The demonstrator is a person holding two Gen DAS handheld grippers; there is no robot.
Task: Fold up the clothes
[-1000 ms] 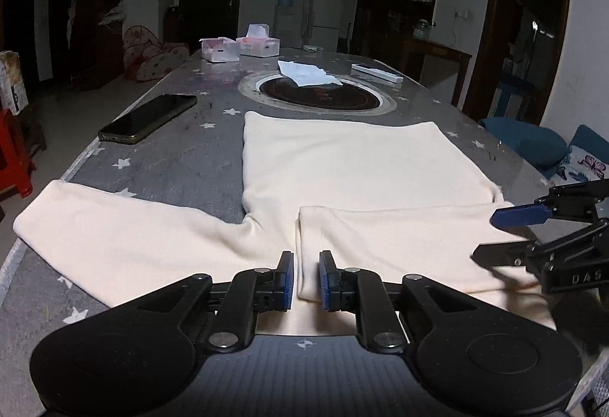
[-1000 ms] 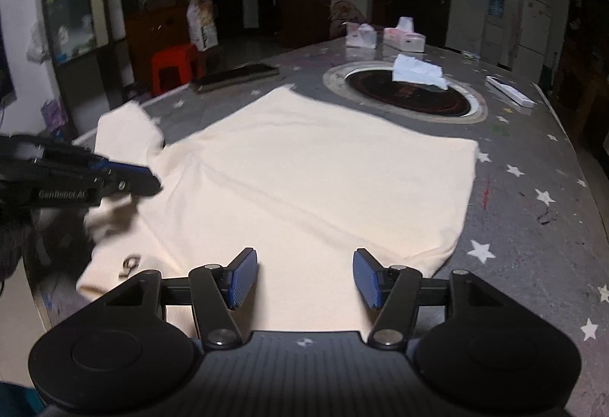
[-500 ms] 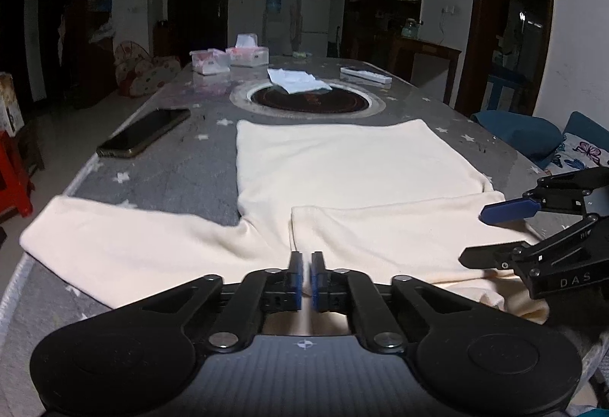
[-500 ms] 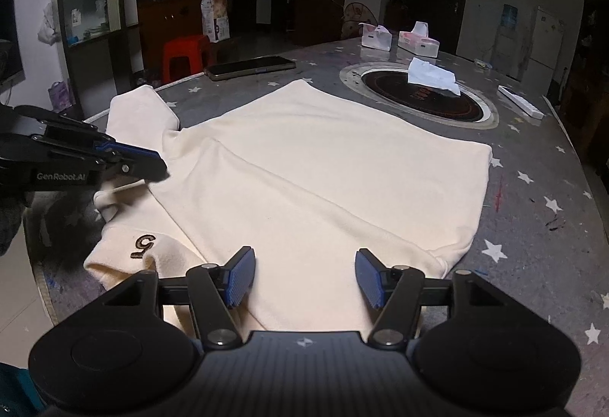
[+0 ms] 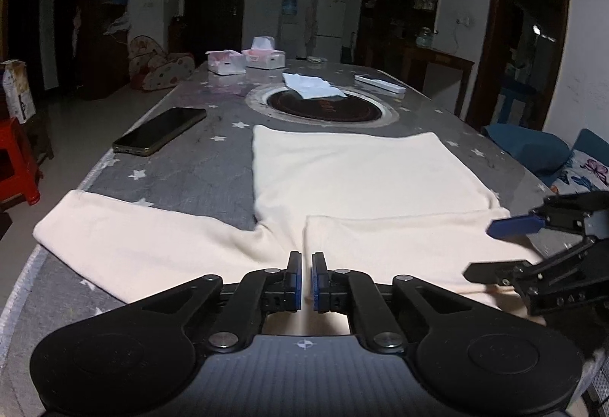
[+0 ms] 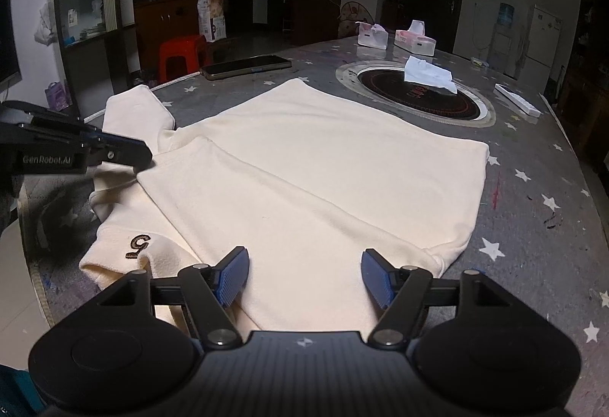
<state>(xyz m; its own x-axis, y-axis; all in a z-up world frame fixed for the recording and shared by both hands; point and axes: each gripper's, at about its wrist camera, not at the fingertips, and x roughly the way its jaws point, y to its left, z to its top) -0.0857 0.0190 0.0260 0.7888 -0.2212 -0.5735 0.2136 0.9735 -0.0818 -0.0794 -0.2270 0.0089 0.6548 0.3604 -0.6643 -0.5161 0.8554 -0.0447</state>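
Note:
A cream sweatshirt (image 5: 357,177) lies flat on the grey star-patterned table (image 5: 182,173). One sleeve (image 5: 144,245) stretches out to the left; the other sleeve (image 5: 403,245) is folded across the body. My left gripper (image 5: 306,280) is shut at the garment's near edge by the collar; whether cloth is pinched is hidden. My right gripper (image 6: 304,274) is open, low over the sweatshirt (image 6: 323,165) near its right shoulder. It also shows at the right of the left wrist view (image 5: 533,253). The left gripper shows at the left of the right wrist view (image 6: 114,150).
A phone (image 5: 160,130) lies left of the garment. A round inset hotplate (image 5: 323,106) with a white tissue (image 5: 312,89) sits beyond it. Two tissue boxes (image 5: 247,59) and a white remote (image 5: 380,83) stand farther back. A red stool (image 6: 182,55) stands beside the table.
My left gripper has closed from open to shut at the garment's near edge. The right gripper stayed open and shifted slightly over the shoulder area.

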